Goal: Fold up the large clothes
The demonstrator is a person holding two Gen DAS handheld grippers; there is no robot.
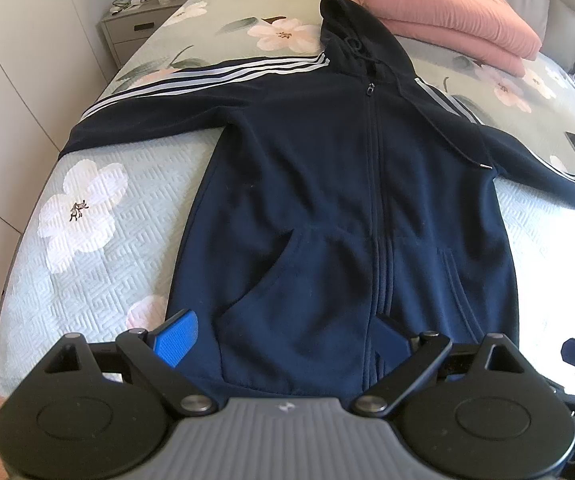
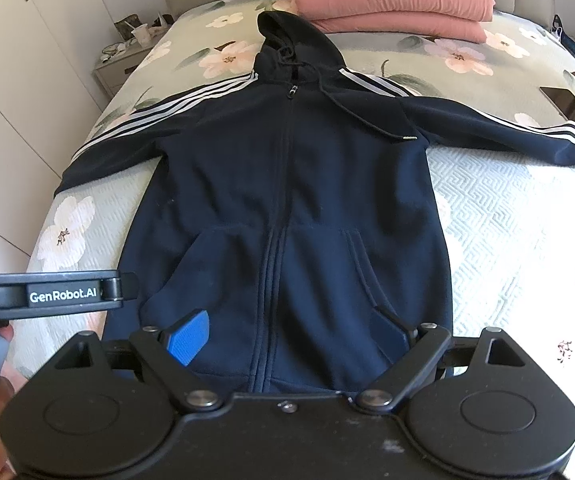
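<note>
Nearest to the left wrist camera is the left gripper (image 1: 283, 340), its jaws spread wide and grasping nothing, with the blue pads (image 1: 177, 338) hanging above the hem of the navy zip hoodie (image 1: 327, 200). This hoodie lies flat and face up on the floral bedspread (image 1: 87, 240), zipped closed, with both striped sleeves spread out at 9 and 3 o'clock. Its long axis runs from the hem at 6 o'clock to the hood at 12 o'clock, so it lies straight ahead of both pairs of jaws. From the right wrist camera, the right gripper (image 2: 295, 340) is also released and empty, over the hem near the pocket. I judge that the left gripper is closer to the left hem corner and sleeve, the right gripper to the right side, so the first fold can start from either sleeve. On the left tool's side arm (image 2: 67, 294) the words "GenRobot.AI" can be read. Folded pink quilts (image 2: 391, 0) sit at 12 o'clock, beyond the hood
</note>
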